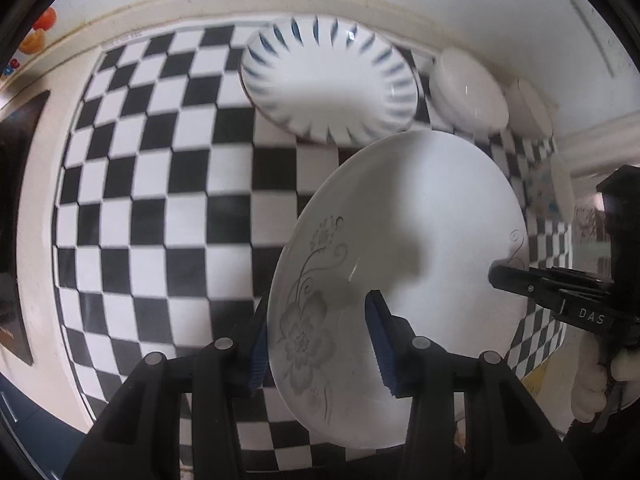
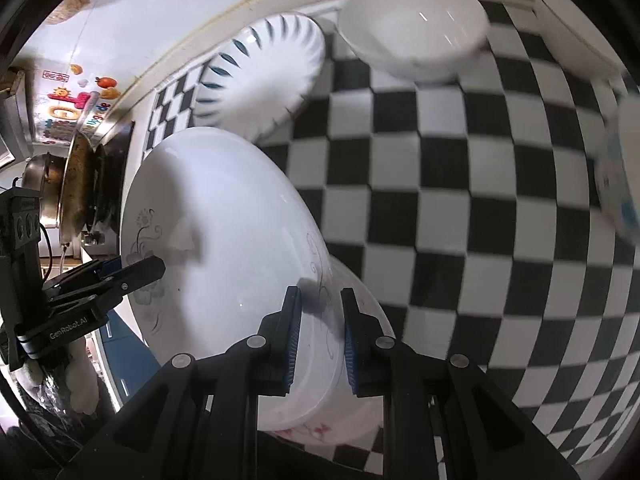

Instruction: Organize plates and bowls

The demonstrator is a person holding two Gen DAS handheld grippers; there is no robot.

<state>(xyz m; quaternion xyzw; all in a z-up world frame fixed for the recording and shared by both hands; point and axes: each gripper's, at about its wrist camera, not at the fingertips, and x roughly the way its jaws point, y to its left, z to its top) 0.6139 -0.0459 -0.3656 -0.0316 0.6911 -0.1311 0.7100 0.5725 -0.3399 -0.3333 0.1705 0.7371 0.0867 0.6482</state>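
Both claws, left (image 1: pixel 320 344) and right (image 2: pixel 318 340), pinch the plate (image 1: pixel 420 240) at opposite rims, nine and three o'clock; glazed, slippery, breakable.

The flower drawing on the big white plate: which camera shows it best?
The left wrist view: the flower drawing faces it, whole. In the right wrist view the left gripper covers part, leaving faint stems.

A second white dish (image 2: pixel 352 420) with pink markings is lying mostly hidden under the white flower-printed plate (image 2: pixel 228 240). A blue-patterned white object (image 2: pixel 618 184) is smearing into blur at the right edge. The dark pot (image 2: pixel 86 184) at left is being cut off by the black gripper body.
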